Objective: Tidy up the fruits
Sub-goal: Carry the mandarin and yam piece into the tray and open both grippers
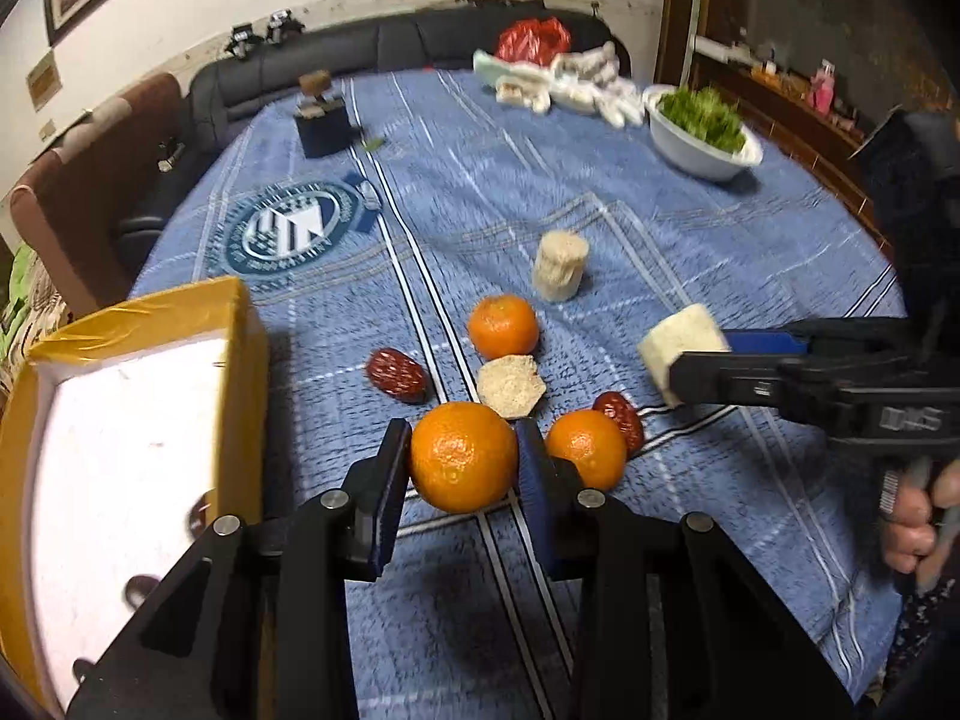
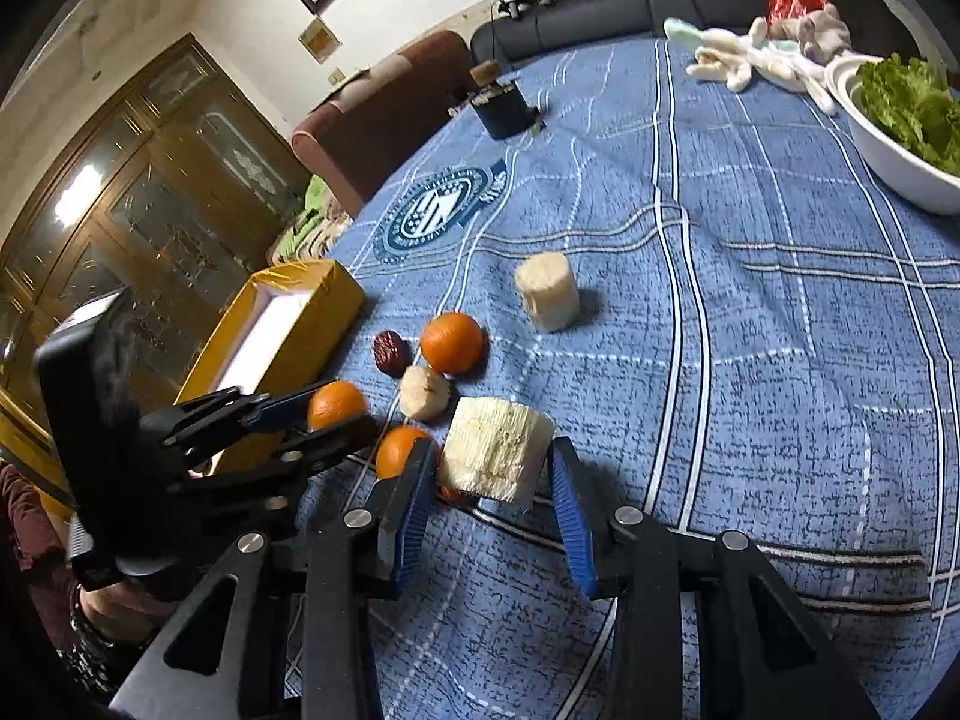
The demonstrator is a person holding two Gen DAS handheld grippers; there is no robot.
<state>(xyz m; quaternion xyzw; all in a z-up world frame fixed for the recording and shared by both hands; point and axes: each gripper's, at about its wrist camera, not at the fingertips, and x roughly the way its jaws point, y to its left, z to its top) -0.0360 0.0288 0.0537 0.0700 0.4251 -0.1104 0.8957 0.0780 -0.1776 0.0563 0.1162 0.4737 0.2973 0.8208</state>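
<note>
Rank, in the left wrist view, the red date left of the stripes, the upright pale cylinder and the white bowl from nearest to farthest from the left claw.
1. Red date, just ahead, left of the stripes.
2. Pale cylinder, mid-table, right of the stripes.
3. White bowl, far right.

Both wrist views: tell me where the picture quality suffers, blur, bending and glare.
Left wrist view: motion blur smears the bowl of greens and the cloth's far stripes; the held orange stays sharp. Right wrist view: fisheye bends the table edge and the cabinet, whose glass shows glare; corners go dark in both.
</note>
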